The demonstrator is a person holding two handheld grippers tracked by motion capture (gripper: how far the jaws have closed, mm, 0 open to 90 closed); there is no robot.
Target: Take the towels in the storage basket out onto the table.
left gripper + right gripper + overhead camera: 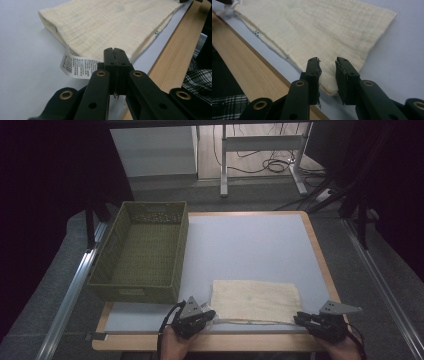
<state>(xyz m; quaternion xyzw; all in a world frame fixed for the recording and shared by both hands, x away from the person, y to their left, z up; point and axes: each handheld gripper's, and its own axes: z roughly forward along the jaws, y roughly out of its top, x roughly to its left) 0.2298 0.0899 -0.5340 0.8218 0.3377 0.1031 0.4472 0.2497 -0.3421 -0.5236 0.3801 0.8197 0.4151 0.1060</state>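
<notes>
Cloth [256, 301], cream and folded flat into a rectangle, lies at the near edge of the pale table [250, 245], toward five o'clock of its middle. At the cloth's near left corner, about seven o'clock, the left gripper [209, 314] has its jaws pressed together on the cloth's edge, beside a white printed label [76, 66]. At the near right corner, about five o'clock, the right gripper [300, 318] holds its jaws slightly apart, straddling the corner; whether the pads press on it I cannot tell. A green basket [142, 251] stands at ten o'clock, well apart from the cloth.
</notes>
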